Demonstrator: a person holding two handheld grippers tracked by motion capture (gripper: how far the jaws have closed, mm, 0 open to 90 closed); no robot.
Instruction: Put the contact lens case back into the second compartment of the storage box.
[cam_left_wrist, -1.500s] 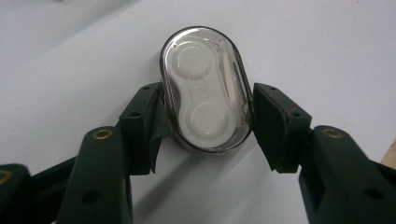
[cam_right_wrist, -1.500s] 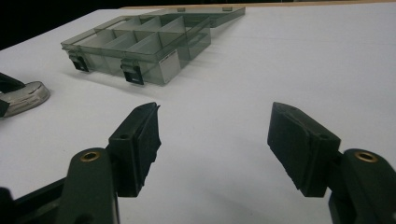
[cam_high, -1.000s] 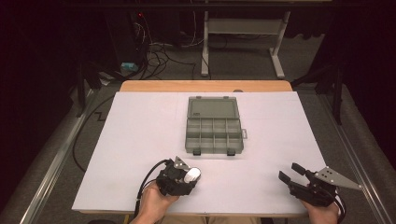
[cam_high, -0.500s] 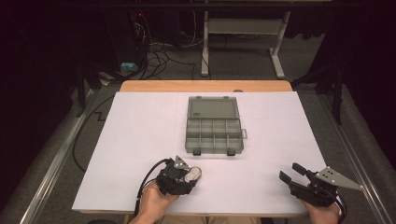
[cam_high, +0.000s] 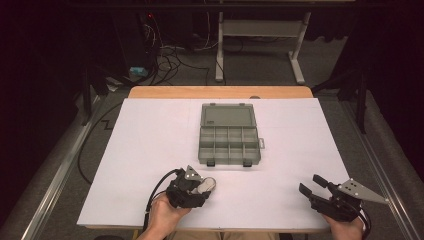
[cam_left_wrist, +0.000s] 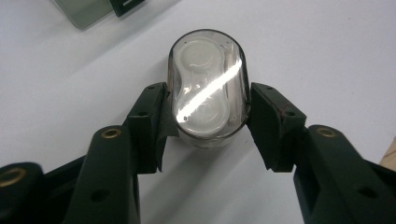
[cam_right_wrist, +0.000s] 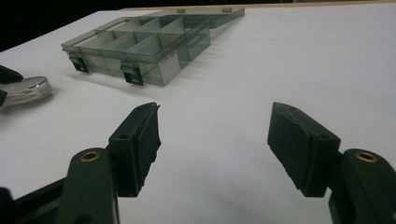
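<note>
Clear oval case (cam_left_wrist: 208, 88) clamped in left gripper (cam_high: 200, 186), near-left on table (cam_high: 150, 135); right gripper (cam_right_wrist: 215, 140) wide, empty. Best kept level toward open organizer box (cam_high: 229, 142).

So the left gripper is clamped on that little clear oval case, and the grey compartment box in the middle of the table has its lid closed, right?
Not quite: the compartment box has its lid open, laid back flat, as the high view shows. The left gripper is indeed clamped on the clear oval case.
</note>
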